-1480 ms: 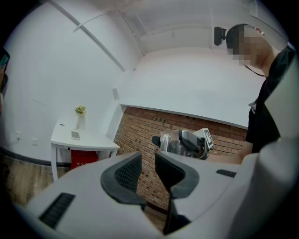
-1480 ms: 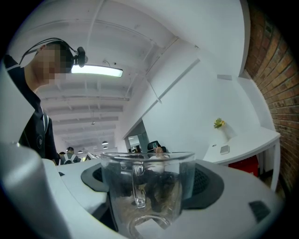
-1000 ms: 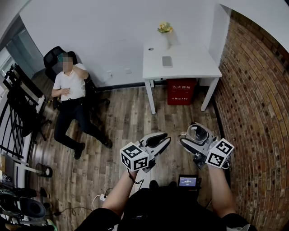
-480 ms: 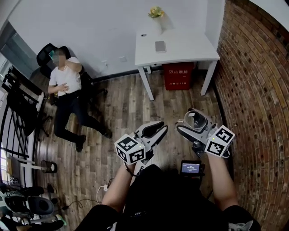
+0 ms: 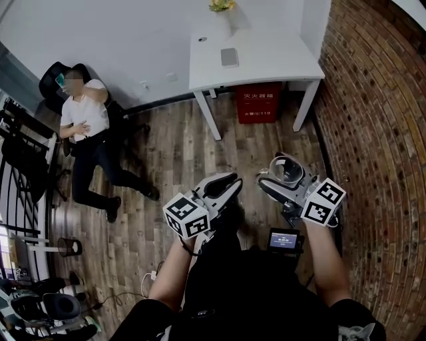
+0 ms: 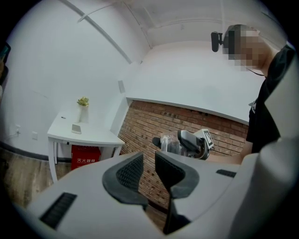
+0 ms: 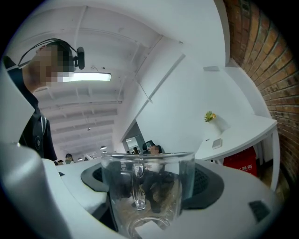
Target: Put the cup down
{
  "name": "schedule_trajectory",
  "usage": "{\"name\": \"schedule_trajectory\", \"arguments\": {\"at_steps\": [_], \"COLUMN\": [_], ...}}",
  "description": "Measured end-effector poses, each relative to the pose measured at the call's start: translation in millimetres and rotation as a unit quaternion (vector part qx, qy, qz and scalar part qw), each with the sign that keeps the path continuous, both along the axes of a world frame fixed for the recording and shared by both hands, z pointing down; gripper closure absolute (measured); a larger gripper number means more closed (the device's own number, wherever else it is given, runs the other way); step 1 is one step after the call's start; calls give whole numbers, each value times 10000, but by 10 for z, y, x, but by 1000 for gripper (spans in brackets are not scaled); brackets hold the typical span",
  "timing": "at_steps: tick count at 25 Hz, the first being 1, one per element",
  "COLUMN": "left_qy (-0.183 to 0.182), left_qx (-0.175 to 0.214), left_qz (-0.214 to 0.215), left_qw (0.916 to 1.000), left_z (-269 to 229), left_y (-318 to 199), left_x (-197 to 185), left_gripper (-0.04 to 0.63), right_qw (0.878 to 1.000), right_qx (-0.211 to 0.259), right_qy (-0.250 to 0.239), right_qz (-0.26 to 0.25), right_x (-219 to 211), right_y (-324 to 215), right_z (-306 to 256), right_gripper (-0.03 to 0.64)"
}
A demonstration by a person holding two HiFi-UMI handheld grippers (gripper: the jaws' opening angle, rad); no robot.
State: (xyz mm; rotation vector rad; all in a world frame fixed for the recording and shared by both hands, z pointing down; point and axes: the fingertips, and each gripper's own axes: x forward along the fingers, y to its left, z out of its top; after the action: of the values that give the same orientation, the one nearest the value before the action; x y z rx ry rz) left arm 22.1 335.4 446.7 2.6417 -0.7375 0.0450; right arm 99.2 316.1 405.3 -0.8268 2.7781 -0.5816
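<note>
A clear glass cup [image 7: 148,186] with a handle is upright between the jaws of my right gripper [image 5: 283,174], which is shut on it. In the head view the cup [image 5: 287,169] is held over the wooden floor, well short of the white table [image 5: 266,66]. My left gripper [image 5: 223,186] floats beside it to the left, apart from the cup. Its jaws [image 6: 149,173] stand with only a narrow gap and hold nothing. The left gripper view shows the right gripper [image 6: 164,141] with the cup [image 6: 174,143] in front of the brick wall.
A flat grey item [image 5: 229,56] and a vase of yellow flowers [image 5: 219,6] are on the table; a red box [image 5: 258,103] stands under it. A brick wall [image 5: 379,133] runs along the right. A person [image 5: 83,126] sits at left. A small screen [image 5: 283,240] is by my legs.
The table, red box and seated person have slid up and left in the head view. Both grippers ride a little higher in frame, side by side. The cup has stayed in the right gripper.
</note>
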Motion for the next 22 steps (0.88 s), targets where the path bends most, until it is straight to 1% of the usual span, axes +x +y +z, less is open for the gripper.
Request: {"name": "schedule_trajectory", "arguments": {"at_steps": [5, 9, 14, 18, 22], "left_qy": [148, 236, 346, 406, 474], "left_qx": [23, 81, 126, 170, 77], "left_qz": [-1, 6, 185, 291, 318], "left_qw": [9999, 9997, 9992, 9986, 9983], "left_z": [57, -41, -175, -215, -160], "left_y": [-739, -1448, -2224, -2676, -2986], "left_x": [-95, -319, -597, -722, -819], "left_gripper": [512, 512, 512, 512, 512], "right_qw": [9998, 9998, 9998, 9992, 9988], "right_qx": [-23, 13, -23, -60, -156], "right_qy": [193, 144, 40, -51, -12], "right_qz": [26, 99, 202, 401, 472], "right_x": [-88, -282, -543, -624, -689], "right_y": [-684, -1365, -2149, -2624, -2923], "right_z": [65, -78, -246, -297, -246], "right_gripper": [186, 186, 186, 186, 186]}}
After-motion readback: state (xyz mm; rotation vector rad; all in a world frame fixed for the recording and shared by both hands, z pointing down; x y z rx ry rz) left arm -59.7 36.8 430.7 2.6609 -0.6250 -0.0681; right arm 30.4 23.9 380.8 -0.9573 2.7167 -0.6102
